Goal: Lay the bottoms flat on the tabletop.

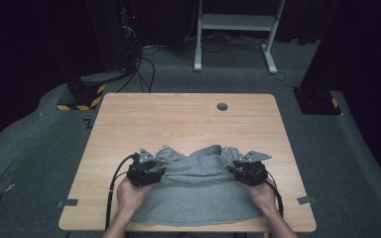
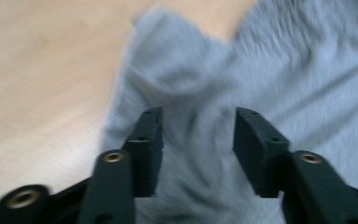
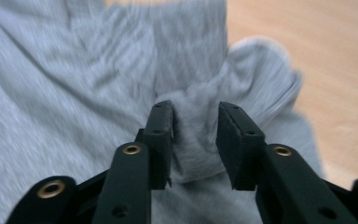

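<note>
Handling this grey T-shirt (image 1: 198, 191) means dealing with something light, limp and prone to bunching: it lies on the near half of the wooden surface (image 1: 178, 119), its lower part spread flat toward you and its far edge rumpled into folds between your hands. Your left tongs (image 2: 198, 133) stand parted, with a raised ridge of cloth between the jaws but no pinch on it that you can count on. Your right tongs (image 3: 195, 126) are closer together around a gathered fold, and it looks as if the cloth is at least lightly caught there, though a gap remains. The knit will not slip much but it will stretch and sag, so take hold at matching points on the two outer edges, pinching a doubled fold rather than a single layer
</note>
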Tool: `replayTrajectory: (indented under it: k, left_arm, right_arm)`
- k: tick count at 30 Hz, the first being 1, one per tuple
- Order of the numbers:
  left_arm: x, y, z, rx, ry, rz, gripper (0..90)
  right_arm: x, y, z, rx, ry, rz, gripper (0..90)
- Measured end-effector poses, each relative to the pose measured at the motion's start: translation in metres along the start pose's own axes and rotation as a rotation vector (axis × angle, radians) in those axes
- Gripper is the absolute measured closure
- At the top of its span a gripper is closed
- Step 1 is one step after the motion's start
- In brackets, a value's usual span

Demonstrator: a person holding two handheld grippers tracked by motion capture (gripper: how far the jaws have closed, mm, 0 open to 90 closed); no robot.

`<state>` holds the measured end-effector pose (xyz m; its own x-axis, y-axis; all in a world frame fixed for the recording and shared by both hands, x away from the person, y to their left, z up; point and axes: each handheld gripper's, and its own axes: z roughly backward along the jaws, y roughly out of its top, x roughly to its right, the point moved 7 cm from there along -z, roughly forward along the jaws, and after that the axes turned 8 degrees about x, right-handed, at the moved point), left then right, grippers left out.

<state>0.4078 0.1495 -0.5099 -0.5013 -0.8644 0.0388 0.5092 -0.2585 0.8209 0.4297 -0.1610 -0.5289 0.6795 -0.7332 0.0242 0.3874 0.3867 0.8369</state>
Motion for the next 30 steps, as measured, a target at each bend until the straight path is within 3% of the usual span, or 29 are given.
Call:
replayTrajectory:
  k: [2, 6, 11, 13, 15, 17, 19, 21, 23, 25, 28, 30]
  left_arm:
    - [-0.003, 0.011, 0.0, 0.017, 0.003, 0.015, 44.5]
    - [-0.006, 0.027, -0.015, -0.003, 0.02, 0.008, 40.7]
    - [-0.013, 0.031, -0.048, -0.079, 0.004, 0.068, 39.5]
    - [-0.012, 0.027, -0.056, -0.114, -0.017, 0.084, 47.6]
    - [-0.007, 0.021, -0.055, -0.122, -0.045, 0.078, 62.3]
    - [-0.002, 0.012, -0.046, -0.111, -0.07, 0.052, 73.3]
    - [0.002, 0.001, -0.033, -0.097, -0.071, 0.023, 77.9]
    - [0.003, -0.01, -0.023, -0.082, -0.091, 0.042, 78.6]
    - [0.005, -0.018, -0.018, -0.089, -0.097, 0.029, 77.8]
    - [0.005, -0.023, -0.018, -0.106, -0.111, 0.042, 72.9]
    - [0.0, -0.02, -0.021, -0.098, -0.088, 0.074, 55.6]
    - [-0.003, -0.015, -0.022, -0.077, -0.083, 0.105, 47.8]
  right_arm:
    - [0.001, 0.009, 0.003, 0.033, -0.007, -0.003, 60.8]
    - [0.002, 0.023, -0.002, 0.057, 0.002, -0.005, 58.9]
    - [-0.002, 0.028, -0.023, 0.012, 0.031, -0.001, 59.0]
    - [-0.002, 0.025, -0.031, -0.013, 0.05, -0.009, 68.5]
    - [-0.005, 0.02, -0.034, -0.032, 0.066, 0.015, 79.8]
    - [-0.009, 0.012, -0.03, -0.035, 0.069, 0.036, 82.8]
    - [-0.011, 0.002, -0.022, -0.034, 0.066, 0.064, 83.4]
    - [-0.012, -0.007, -0.014, -0.035, 0.062, 0.072, 83.4]
    - [-0.013, -0.016, -0.01, -0.037, 0.071, 0.074, 83.2]
    - [-0.016, -0.021, -0.008, -0.045, 0.071, 0.089, 82.5]
    - [-0.016, -0.02, -0.007, -0.055, 0.079, 0.082, 70.6]
    - [-0.013, -0.015, -0.007, -0.025, 0.076, 0.058, 64.2]
